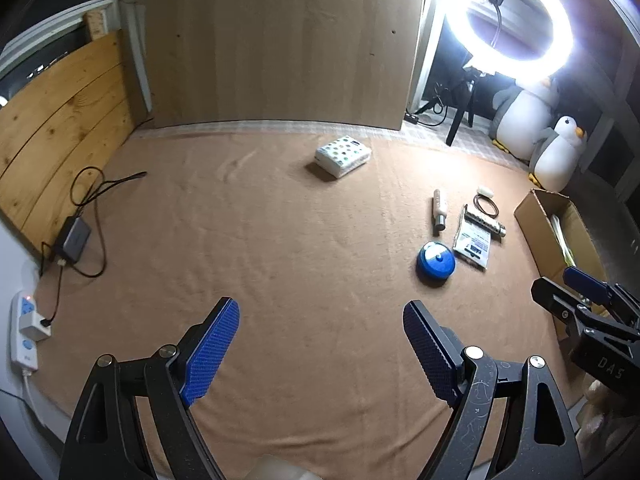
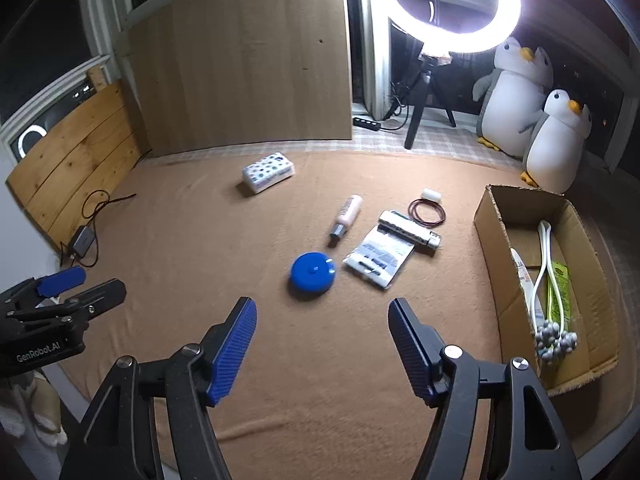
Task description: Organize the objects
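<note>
A blue round disc (image 2: 313, 272) (image 1: 435, 262) lies on the tan blanket. Beside it lie a flat printed packet (image 2: 379, 259) (image 1: 473, 243), a pale bottle (image 2: 347, 213) (image 1: 439, 209), a silver tube (image 2: 409, 227) (image 1: 486, 220), a dark cord ring (image 2: 427, 212) and a small white roll (image 2: 431, 195). A spotted tissue pack (image 2: 269, 171) (image 1: 342, 156) sits farther back. An open cardboard box (image 2: 486, 224) (image 1: 534, 216) at the right holds white cable and grey beads. My right gripper (image 2: 322, 346) hovers open and empty short of the disc. My left gripper (image 1: 320, 346) is open over bare blanket.
A ring light (image 2: 454, 4) on a tripod and two plush penguins (image 2: 536, 112) stand at the back right. A wooden board (image 1: 60, 120) lines the left side, with a charger and cables (image 1: 74, 240) and a power strip (image 1: 26, 328) below it.
</note>
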Action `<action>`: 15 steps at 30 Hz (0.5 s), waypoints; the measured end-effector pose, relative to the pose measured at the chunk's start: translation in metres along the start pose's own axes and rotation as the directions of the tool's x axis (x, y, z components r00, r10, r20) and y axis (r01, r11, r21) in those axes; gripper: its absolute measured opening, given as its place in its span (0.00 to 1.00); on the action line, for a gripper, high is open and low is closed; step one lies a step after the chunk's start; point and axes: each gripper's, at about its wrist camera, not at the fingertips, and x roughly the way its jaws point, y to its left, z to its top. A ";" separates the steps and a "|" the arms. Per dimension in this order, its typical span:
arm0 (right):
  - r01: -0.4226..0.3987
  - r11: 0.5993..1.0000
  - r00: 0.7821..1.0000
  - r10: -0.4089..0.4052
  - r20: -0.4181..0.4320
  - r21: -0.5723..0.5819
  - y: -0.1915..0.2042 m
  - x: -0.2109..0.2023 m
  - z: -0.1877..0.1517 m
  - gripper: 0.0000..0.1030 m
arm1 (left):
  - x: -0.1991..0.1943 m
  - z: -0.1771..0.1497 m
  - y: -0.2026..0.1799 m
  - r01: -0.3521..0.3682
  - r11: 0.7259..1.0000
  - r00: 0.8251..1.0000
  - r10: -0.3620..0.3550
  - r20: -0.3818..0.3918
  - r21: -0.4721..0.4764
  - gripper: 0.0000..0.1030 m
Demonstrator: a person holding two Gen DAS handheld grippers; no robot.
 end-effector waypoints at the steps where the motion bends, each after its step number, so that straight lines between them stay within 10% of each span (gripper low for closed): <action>1: 0.001 1.000 1.000 -0.001 0.001 -0.005 -0.003 0.003 0.001 0.63 | 0.004 0.003 -0.006 -0.002 1.000 1.000 0.002 -0.001 0.006 0.84; 15: -0.027 0.999 1.000 0.027 -0.006 -0.041 -0.010 0.022 0.014 0.63 | 0.026 0.018 -0.040 -0.010 1.000 1.000 0.010 -0.004 0.006 0.85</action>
